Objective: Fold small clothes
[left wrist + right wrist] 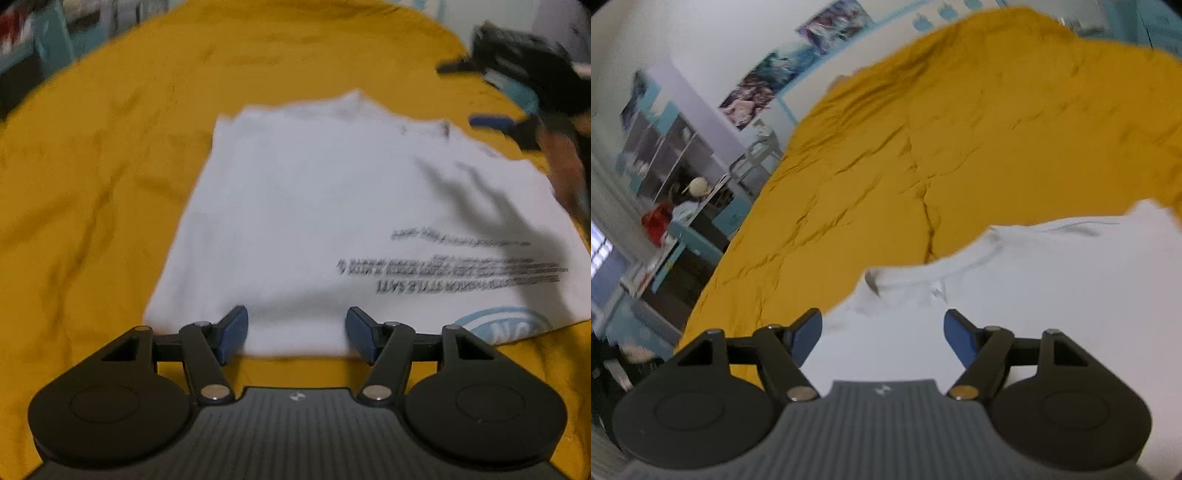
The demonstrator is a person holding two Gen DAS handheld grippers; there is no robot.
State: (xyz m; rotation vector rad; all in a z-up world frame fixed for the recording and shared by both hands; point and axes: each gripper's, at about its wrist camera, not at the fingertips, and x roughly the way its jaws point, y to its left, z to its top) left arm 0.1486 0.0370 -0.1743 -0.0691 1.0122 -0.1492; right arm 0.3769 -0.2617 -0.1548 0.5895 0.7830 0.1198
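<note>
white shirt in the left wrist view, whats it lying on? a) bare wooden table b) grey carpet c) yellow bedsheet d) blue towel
c: the white shirt lies flat on a wrinkled yellow bedsheet that surrounds it on every visible side, with the open left claw at its near edge.

white shirt (295,206), upside-down blurred print, perhaps "STYLE", rest illegible

A white T-shirt (314,206) with black print and a blue logo is lying partly folded, flat on the bed.
</note>
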